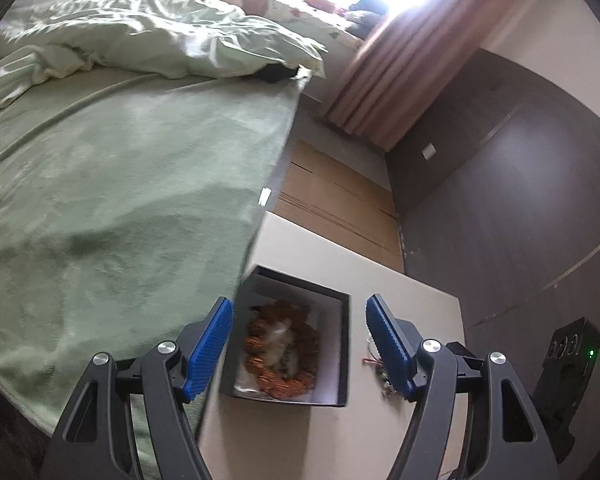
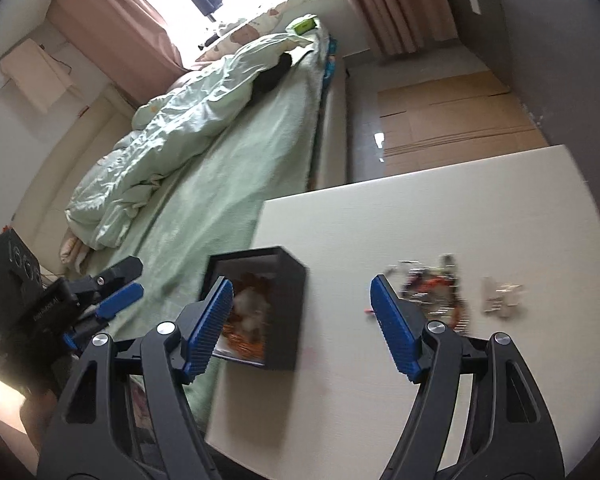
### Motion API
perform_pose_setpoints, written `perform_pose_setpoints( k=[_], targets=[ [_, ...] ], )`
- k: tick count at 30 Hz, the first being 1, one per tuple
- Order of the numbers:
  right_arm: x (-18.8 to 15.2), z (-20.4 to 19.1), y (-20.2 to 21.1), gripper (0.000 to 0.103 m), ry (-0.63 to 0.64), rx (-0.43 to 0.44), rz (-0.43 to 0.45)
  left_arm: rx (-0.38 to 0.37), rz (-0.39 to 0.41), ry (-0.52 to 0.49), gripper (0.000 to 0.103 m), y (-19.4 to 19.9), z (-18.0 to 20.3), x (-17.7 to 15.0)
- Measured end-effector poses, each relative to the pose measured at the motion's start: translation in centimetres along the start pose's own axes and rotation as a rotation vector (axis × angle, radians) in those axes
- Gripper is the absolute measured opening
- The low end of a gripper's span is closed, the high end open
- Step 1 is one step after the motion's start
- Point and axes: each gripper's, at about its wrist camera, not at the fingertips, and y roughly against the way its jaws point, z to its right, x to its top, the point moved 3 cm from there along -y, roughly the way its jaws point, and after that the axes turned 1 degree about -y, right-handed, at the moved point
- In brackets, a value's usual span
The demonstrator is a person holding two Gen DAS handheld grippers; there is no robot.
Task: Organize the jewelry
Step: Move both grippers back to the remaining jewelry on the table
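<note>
A black open box (image 1: 296,336) sits on a white table (image 1: 412,292) by the bed. It holds an orange bead bracelet (image 1: 284,356). My left gripper (image 1: 300,342) is open above the box, empty. In the right wrist view the box (image 2: 260,312) is at centre left with the orange beads (image 2: 244,336) inside. A loose pile of jewelry (image 2: 432,284) and a small pale piece (image 2: 500,294) lie on the table to the right. My right gripper (image 2: 302,322) is open and empty between the box and the pile. The left gripper (image 2: 112,300) shows at far left.
A bed with a green blanket (image 1: 120,184) and crumpled duvet (image 1: 140,32) lies left of the table. Cardboard sheets (image 1: 340,196) cover the floor beyond. A dark wall (image 1: 520,184) stands to the right. Small jewelry bits (image 1: 380,364) lie right of the box.
</note>
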Motion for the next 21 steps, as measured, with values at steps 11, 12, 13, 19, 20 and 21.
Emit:
perform_pose_setpoints(
  k=[11, 12, 13, 19, 20, 21],
  targets=[
    [-0.1, 5.9, 2.3, 0.072, -0.056, -0.081, -0.010, -0.030, -0.055, -0.114, 0.067, -3.1, 5.6, -2.0],
    [-0.1, 6.4, 2.4, 0.072, -0.061, -0.086, -0.013, -0.034, -0.060, -0.127, 0.067, -3.3, 6.1, -2.2],
    [-0.1, 6.7, 2.3, 0.072, -0.064, -0.092, -0.016, -0.043, -0.065, -0.144, 0.067, -3.6, 6.8, -2.5],
    [-0.2, 9.3, 2.2, 0.072, -0.110, -0.138, -0.036, -0.088, -0.097, -0.194, 0.067, -5.6, 9.6, -3.6],
    [-0.2, 9.8, 2.1, 0.072, -0.123, -0.147, -0.040, -0.087, -0.106, -0.199, 0.067, -6.1, 10.0, -3.9],
    [-0.2, 10.4, 2.0, 0.072, -0.136, -0.155, -0.043, -0.094, -0.115, -0.198, 0.067, -6.5, 10.3, -4.1]
  ],
)
